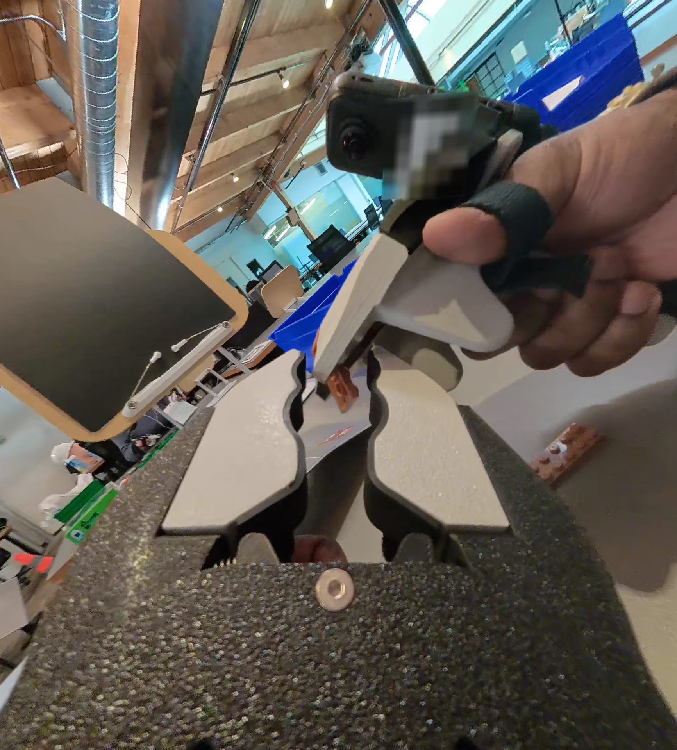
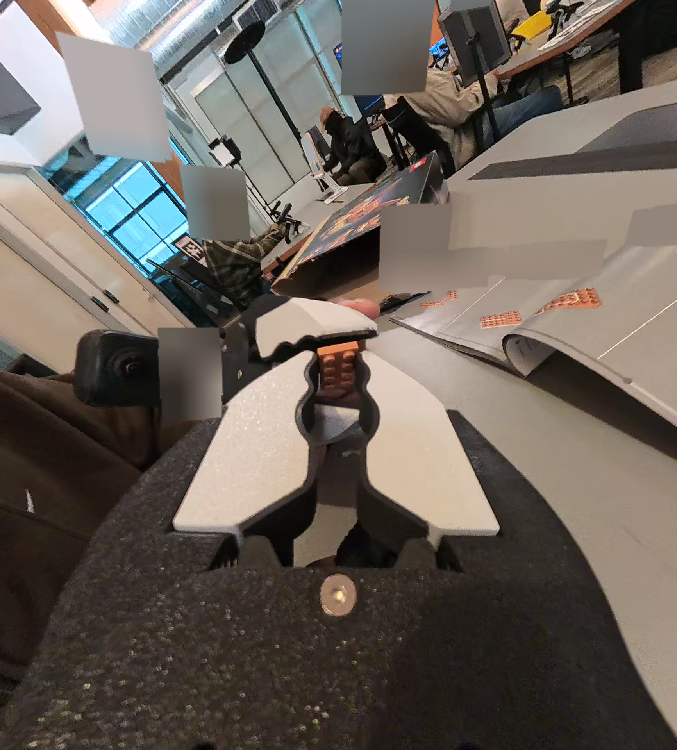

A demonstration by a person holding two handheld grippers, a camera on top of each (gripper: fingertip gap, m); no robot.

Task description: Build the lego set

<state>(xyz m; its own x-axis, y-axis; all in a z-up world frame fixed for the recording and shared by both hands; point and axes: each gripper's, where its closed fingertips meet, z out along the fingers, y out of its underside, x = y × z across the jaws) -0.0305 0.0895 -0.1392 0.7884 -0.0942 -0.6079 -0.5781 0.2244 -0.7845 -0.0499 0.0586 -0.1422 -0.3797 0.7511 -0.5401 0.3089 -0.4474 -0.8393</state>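
Up close, the right tool (image 2: pixel 338 379) is clenched on a small brown brick (image 2: pixel 337 371), studs facing the camera, pinched between the wavy inner edges of its two pale fingers (image 2: pixel 263 438). Seen from the left wrist, that same brick (image 1: pixel 342 387) sticks out below the tip of the right tool (image 1: pixel 338 375), which a hand (image 1: pixel 596 259) grips by its grey handle, a black strap around the thumb and a black camera mounted above. The left tool (image 1: pixel 334 399) is released — its fingers (image 1: pixel 247 438) stand apart with nothing between them, and the brick hangs just beyond their tips, not touching either one as far as the view shows. From the right wrist, the left tool (image 2: pixel 316 324) lies crosswise just past the brick, its pale finger close over the brick's far end; whether they touch I cannot tell. A larger brown plate (image 1: pixel 564 448) with studs lies flat on the grey tabletop (image 1: pixel 653 629) to the right, well apart from both tools. An open instruction booklet (image 2: pixel 572 324) rests on the tabletop (image 2: pixel 572 507) beyond the right tool, its pages showing pictures of brown plates, and a dark printed box (image 2: pixel 369 219) lies behind it. A blue bin (image 1: pixel 308 320) sits at the far tabletop edge — behind it, a chair back (image 1: pixel 85 300) with a dark panel.
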